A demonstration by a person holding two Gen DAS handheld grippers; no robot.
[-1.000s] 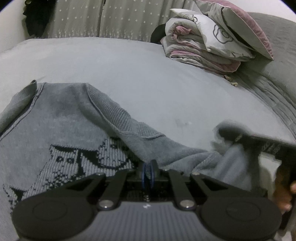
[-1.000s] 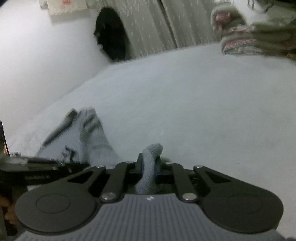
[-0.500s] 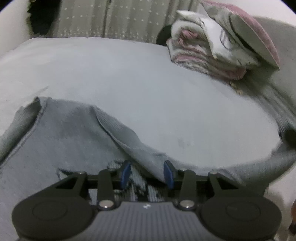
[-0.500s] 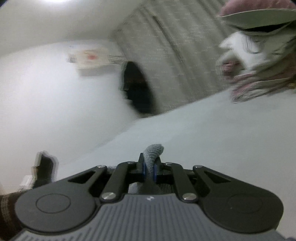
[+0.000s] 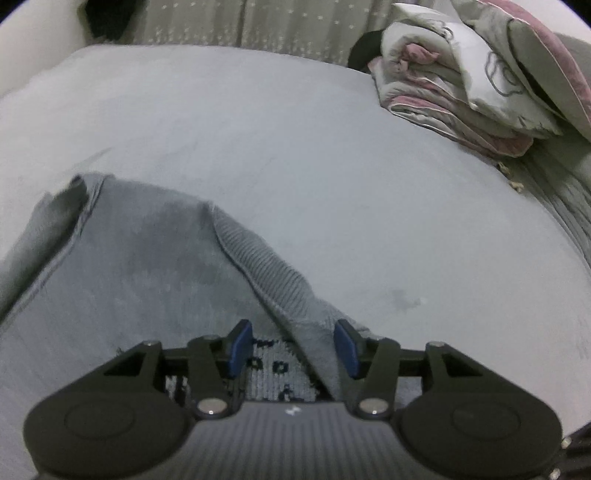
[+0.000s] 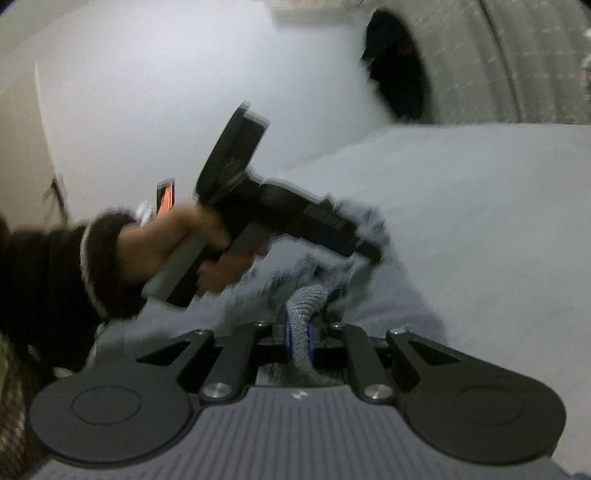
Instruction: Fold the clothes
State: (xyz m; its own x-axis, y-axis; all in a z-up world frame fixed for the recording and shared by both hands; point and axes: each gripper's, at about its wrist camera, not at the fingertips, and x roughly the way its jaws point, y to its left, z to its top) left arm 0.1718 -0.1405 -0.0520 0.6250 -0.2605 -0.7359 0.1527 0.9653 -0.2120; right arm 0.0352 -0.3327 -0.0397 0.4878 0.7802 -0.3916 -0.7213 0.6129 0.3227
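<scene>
A grey knit sweater (image 5: 147, 266) with a black pattern lies spread on the grey bed (image 5: 295, 147). My left gripper (image 5: 291, 347) hangs just over it and its jaws are opening. A ribbed fold of the sweater runs between the blue pads (image 5: 236, 347), which do not press on it. My right gripper (image 6: 299, 336) is shut on a bunched grey sleeve end (image 6: 306, 299) of the sweater. In the right wrist view, a hand holds the left gripper (image 6: 365, 251) just ahead, above the rumpled sweater (image 6: 388, 302).
A folded quilt with a pillow on top (image 5: 461, 85) is stacked at the back right of the bed. A dotted curtain (image 5: 277, 22) hangs behind it. A dark sleeve (image 6: 48, 266) fills the left of the right wrist view, and a black shape (image 6: 399, 74) sits by the curtain.
The left gripper opened, let go of the sweater fold and drew back a little. The right gripper swung round with the sleeve end, so the hand with the left gripper now shows ahead.
</scene>
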